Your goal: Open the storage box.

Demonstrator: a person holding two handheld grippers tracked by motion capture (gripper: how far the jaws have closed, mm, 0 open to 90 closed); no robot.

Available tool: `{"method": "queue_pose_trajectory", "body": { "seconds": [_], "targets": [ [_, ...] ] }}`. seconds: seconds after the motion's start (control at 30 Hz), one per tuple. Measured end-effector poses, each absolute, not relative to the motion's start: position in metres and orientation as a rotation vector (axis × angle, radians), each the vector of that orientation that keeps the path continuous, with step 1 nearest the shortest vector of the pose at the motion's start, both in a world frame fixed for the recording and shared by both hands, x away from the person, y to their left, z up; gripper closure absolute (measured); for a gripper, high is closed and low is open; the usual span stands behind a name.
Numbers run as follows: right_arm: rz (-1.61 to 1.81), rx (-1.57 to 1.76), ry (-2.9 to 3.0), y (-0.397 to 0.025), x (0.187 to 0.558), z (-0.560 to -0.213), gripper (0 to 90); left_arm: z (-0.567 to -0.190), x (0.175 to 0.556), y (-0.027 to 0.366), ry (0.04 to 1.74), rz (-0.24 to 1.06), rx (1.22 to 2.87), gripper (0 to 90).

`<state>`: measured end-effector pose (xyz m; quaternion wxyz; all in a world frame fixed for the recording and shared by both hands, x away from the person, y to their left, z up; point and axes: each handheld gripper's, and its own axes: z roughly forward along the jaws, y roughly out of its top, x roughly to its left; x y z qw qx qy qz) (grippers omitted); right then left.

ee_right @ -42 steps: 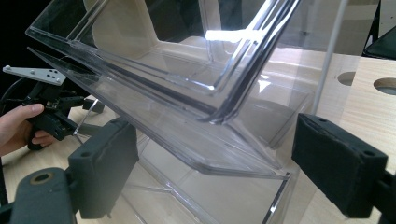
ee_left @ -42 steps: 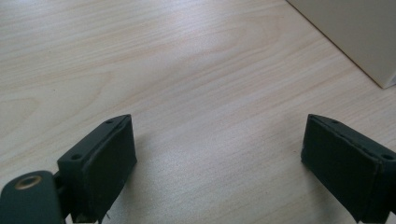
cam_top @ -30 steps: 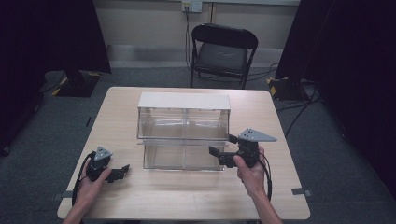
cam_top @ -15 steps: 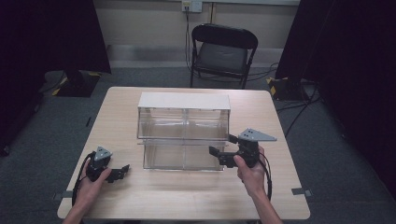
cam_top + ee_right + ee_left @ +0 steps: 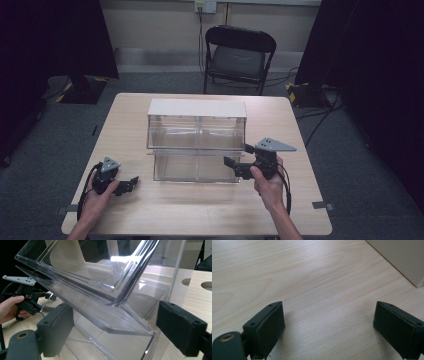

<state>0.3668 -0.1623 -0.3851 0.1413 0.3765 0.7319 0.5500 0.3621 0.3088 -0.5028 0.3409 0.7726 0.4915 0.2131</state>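
Clear plastic bins (image 5: 197, 142) were faced by the right tool (image 5: 239, 161), spread wide, seemingly for gripping; the left tool (image 5: 129, 184), equally wide, was rested on the table (image 5: 200, 215).

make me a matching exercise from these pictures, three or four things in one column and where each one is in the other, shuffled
Things:
1. black folding chair
2. clear plastic two-tier bin organiser
3. left gripper
4. right gripper

Places:
A. near the table's front left corner, jaws wide open
B. at the organiser's lower right front
C. on the floor beyond the wooden table
D. middle of the table

Pairs: 1-C, 2-D, 3-A, 4-B
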Motion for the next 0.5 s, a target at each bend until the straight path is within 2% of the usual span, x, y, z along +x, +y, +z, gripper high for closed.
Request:
{"method": "queue_pose_trajectory", "body": {
  "seconds": [0.5],
  "targets": [
    [1.588,1.086,2.113,-0.1623,0.3669,-0.3851,14.0,-0.5029,0.362,0.3085,1.282,0.549,2.006,9.4]
  ]
}}
